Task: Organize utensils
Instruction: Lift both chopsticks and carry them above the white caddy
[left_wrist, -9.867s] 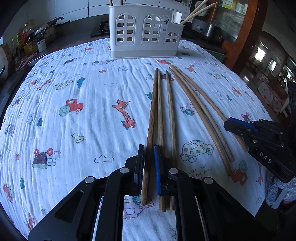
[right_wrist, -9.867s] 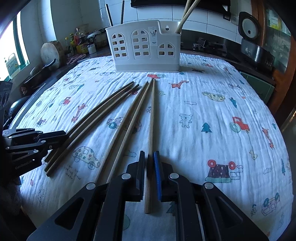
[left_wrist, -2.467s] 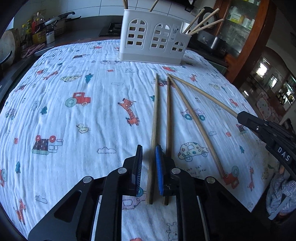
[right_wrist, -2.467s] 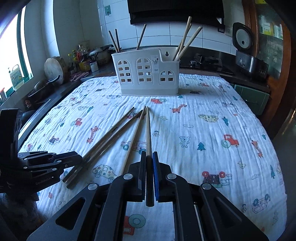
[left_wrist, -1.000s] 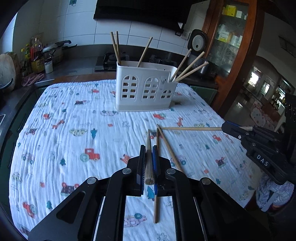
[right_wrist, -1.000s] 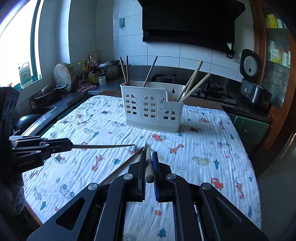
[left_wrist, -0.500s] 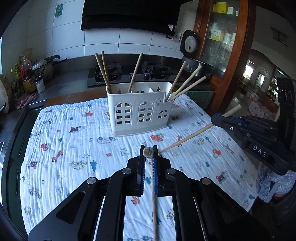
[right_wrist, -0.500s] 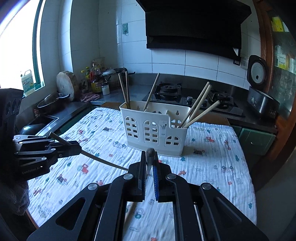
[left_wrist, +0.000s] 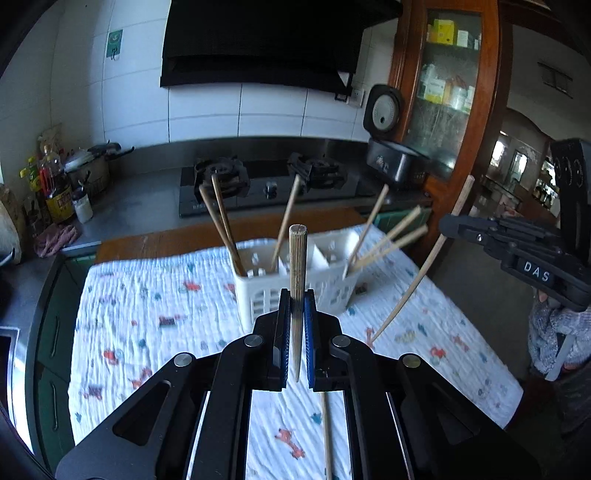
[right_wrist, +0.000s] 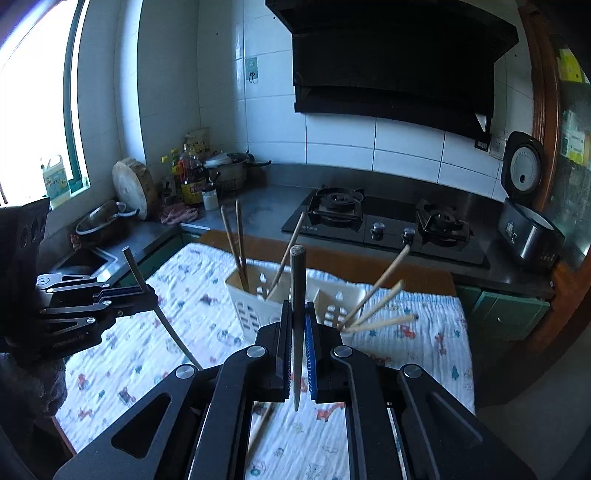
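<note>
Above the white caddy (left_wrist: 295, 284): left gripper (left_wrist: 294, 325) and right gripper (right_wrist: 295, 328) each clamped on one chopstick (left_wrist: 297, 258); keep tips down, lower into a compartment

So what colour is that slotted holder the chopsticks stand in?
White holder, clearest in the right wrist view.

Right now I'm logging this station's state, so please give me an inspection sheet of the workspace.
Surface: table under a cartoon-print cloth.
Job's things: white utensil holder with six chopsticks inside; one chopstick lies on the cloth.
Clutter: nothing seen on the cloth.
Grippers: left hand-held gripper shut on a chopstick; right hand-held gripper shut on another chopstick.
Cables: nothing seen.
Surroundings: gas stove, rice cooker, bottles.
</note>
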